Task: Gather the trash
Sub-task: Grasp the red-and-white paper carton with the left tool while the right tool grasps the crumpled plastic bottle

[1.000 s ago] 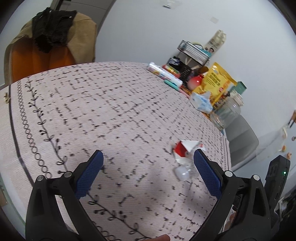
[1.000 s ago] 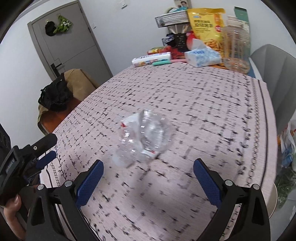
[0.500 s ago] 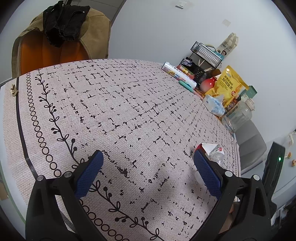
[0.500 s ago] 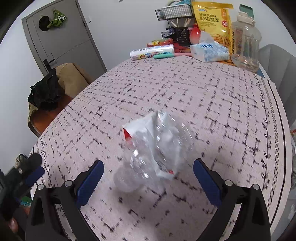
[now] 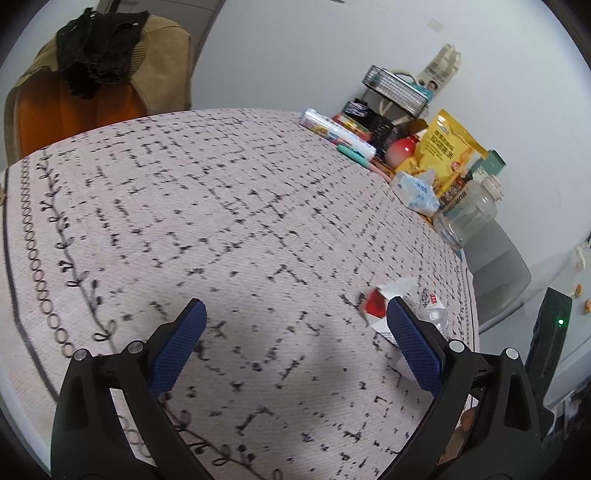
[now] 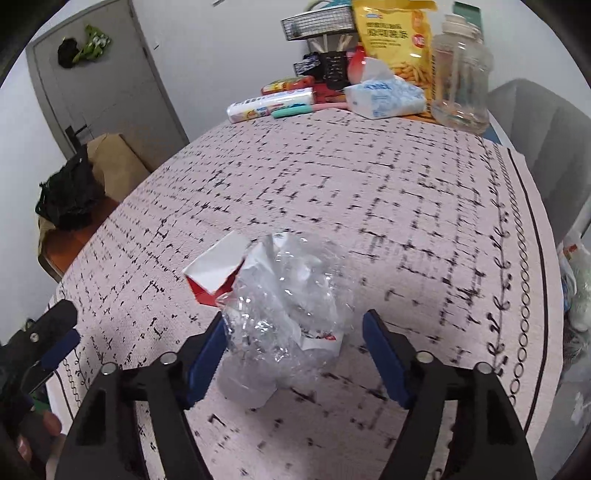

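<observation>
A crushed clear plastic bottle (image 6: 288, 310) with a torn red and white label (image 6: 214, 273) lies on the patterned tablecloth (image 6: 369, 184). My right gripper (image 6: 295, 350) is open, its blue pads on either side of the bottle; the left pad is close to the plastic, the right pad stands apart. In the left wrist view the same bottle (image 5: 428, 314) lies at the right, partly behind the right pad. My left gripper (image 5: 295, 347) is open and empty above the cloth. It also shows in the right wrist view (image 6: 51, 350) at the lower left.
At the table's far end stand a tissue pack (image 6: 384, 96), a clear jar (image 6: 461, 81), a yellow snack bag (image 6: 395, 37), a wire rack (image 6: 317, 22) and small boxes. A grey chair (image 6: 546, 147) is at the right, an orange chair with clothes (image 5: 92, 81) at the far side.
My right gripper has moved forward and down, so the bottle now sits between its pads, which have drawn closer together. My left gripper has shifted; the bottle now shows behind its right pad.
</observation>
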The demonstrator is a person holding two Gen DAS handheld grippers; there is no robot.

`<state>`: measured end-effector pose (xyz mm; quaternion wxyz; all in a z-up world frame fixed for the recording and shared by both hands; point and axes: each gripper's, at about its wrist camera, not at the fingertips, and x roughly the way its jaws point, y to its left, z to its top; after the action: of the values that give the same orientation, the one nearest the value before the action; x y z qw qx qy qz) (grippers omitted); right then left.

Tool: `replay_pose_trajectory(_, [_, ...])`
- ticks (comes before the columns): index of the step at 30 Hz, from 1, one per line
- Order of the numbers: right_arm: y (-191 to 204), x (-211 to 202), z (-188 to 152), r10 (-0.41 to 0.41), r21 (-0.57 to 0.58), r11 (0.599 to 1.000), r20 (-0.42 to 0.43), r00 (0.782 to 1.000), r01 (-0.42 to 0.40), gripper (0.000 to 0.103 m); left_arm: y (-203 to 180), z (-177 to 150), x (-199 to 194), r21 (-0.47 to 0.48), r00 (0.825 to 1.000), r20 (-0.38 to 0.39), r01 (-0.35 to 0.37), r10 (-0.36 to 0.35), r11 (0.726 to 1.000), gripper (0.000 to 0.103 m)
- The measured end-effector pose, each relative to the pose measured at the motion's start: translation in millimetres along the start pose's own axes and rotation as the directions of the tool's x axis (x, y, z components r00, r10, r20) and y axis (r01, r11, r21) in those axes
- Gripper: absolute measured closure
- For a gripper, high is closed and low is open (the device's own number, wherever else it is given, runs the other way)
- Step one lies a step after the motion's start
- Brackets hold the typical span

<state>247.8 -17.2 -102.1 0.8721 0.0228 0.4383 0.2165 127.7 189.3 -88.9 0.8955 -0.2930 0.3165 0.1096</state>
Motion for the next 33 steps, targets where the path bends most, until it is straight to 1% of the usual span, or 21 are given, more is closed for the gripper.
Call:
replay_pose_trajectory(4, [-11.5, -4.1, -2.3, 0.017, 0.006, 1.000, 0.012, 1.000, -0.017, 0.037, -20.4, 0.6, 11.9, 0.045, 0.999, -0.024, 0.024, -0.023, 0.999, 0.006])
replay_pose_trajectory(5, [-13.8, -6.2, -3.0, 0.029, 0.005, 1.000, 0.016, 0.999, -0.029, 0.044, -24.1, 0.9, 14.0, 0.056, 0.999, -0.028, 0.028, -0.026, 0.998, 0.006])
replay_pose_trajectory(7, [-17.1, -11.0, -4.0, 0.045, 0.003, 0.999, 0.022, 0.999, -0.045, 0.051, -35.4, 2.3, 20.7, 0.087, 0.999, -0.036, 0.033, -0.030, 0.996, 0.006])
replay_pose_trajectory(8, [-18.7, -13.8, -4.3, 0.059, 0.005, 0.998, 0.028, 0.998, -0.059, 0.055, -40.3, 3.1, 24.7, 0.100, 0.999, -0.042, 0.035, -0.031, 0.994, 0.006])
replay_pose_trajectory(9, [-20.0, -17.1, -4.7, 0.071, 0.001, 0.997, 0.034, 0.997, -0.071, 0.062, -44.5, 4.0, 28.9, 0.110, 0.998, -0.048, 0.032, -0.027, 0.993, 0.006])
replay_pose_trajectory(10, [-20.3, -20.4, -5.0, 0.078, -0.008, 0.997, 0.040, 0.996, -0.077, 0.066, -50.1, 5.2, 34.4, 0.120, 0.998, -0.056, 0.029, -0.022, 0.992, 0.006])
replay_pose_trajectory(11, [-22.0, -22.6, -5.6, 0.079, -0.014, 0.997, 0.036, 0.996, -0.079, 0.066, -53.6, 5.9, 37.8, 0.126, 0.998, -0.060, 0.029, -0.022, 0.992, 0.006])
replay_pose_trajectory(16, [-42.1, -30.5, -9.5, 0.122, 0.028, 0.992, 0.041, 0.992, -0.123, 0.067, -74.8, 6.0, 56.8, 0.179, 0.997, -0.077, 0.035, -0.022, 0.983, 0.007])
replay_pose_trajectory(19, [-55.2, -36.0, -11.4, 0.141, 0.055, 0.988, 0.049, 0.989, -0.144, 0.067, -79.7, 5.9, 70.7, 0.191, 0.995, -0.100, 0.027, -0.008, 0.981, 0.011])
replay_pose_trajectory(25, [-76.0, -46.7, -13.5, 0.147, 0.094, 0.984, 0.068, 0.987, -0.153, 0.067, -85.6, 10.0, 95.1, 0.190, 0.991, -0.131, 0.002, 0.023, 0.982, 0.025])
replay_pose_trajectory(29, [-82.1, -49.7, -14.1, 0.150, 0.108, 0.982, 0.074, 0.986, -0.158, 0.067, -90.0, 8.7, 106.5, 0.201, 0.987, -0.153, -0.008, 0.039, 0.979, 0.034])
replay_pose_trajectory(31, [-83.8, -51.3, -14.6, 0.156, 0.114, 0.980, 0.077, 0.985, -0.164, 0.067, -92.3, 8.0, 110.2, 0.206, 0.986, -0.156, -0.018, 0.051, 0.978, 0.036])
replay_pose_trajectory(33, [-84.2, -52.1, -15.1, 0.162, 0.118, 0.978, 0.077, 0.984, -0.170, 0.067, -95.0, 7.2, 113.3, 0.214, 0.986, -0.157, -0.028, 0.063, 0.976, 0.044])
